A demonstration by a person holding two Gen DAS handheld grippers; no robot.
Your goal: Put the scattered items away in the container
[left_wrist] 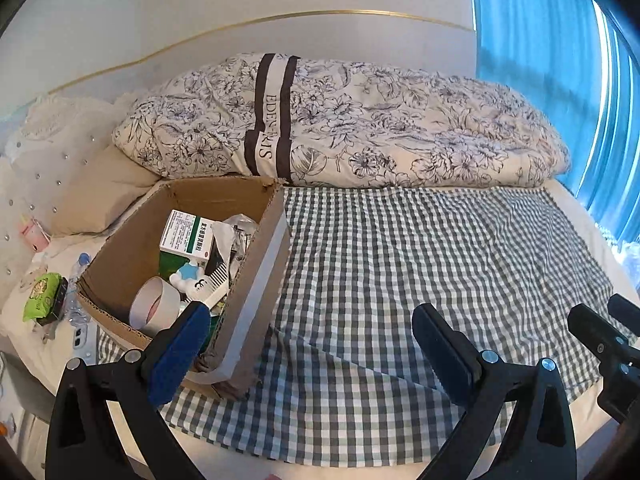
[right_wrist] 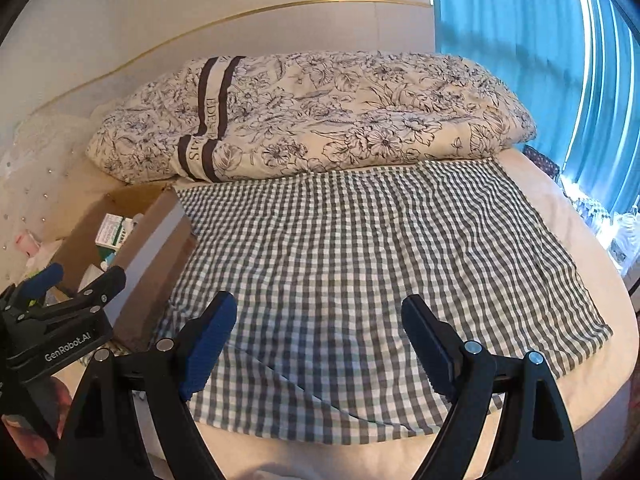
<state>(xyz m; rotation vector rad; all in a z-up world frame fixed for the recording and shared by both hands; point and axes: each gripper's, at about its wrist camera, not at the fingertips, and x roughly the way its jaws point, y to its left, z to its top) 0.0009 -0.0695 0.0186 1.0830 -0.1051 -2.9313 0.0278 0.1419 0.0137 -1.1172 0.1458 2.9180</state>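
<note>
An open cardboard box (left_wrist: 260, 256) stands at the left edge of the checked cloth (left_wrist: 400, 272) on the bed. Inside it lie a green-and-white medicine carton (left_wrist: 182, 234), a roll of tape (left_wrist: 154, 306), a small blue-and-white figure (left_wrist: 188, 276), a white comb (left_wrist: 208, 288) and crumpled plastic. My left gripper (left_wrist: 310, 322) is open, its left finger over the box's near corner, nothing between its fingers. My right gripper (right_wrist: 320, 316) is open above the bare cloth (right_wrist: 360, 260), holding nothing. The box (right_wrist: 160, 240) shows at the left in the right wrist view, with the left gripper's body (right_wrist: 60, 320) in front of it.
A folded floral quilt (left_wrist: 360, 128) lies along the back of the bed. Left of the box sit a green packet (left_wrist: 42, 298), a water bottle (left_wrist: 76, 280) and a pink item (left_wrist: 34, 236) by a studded headboard. Blue curtains (left_wrist: 540, 20) hang at the right.
</note>
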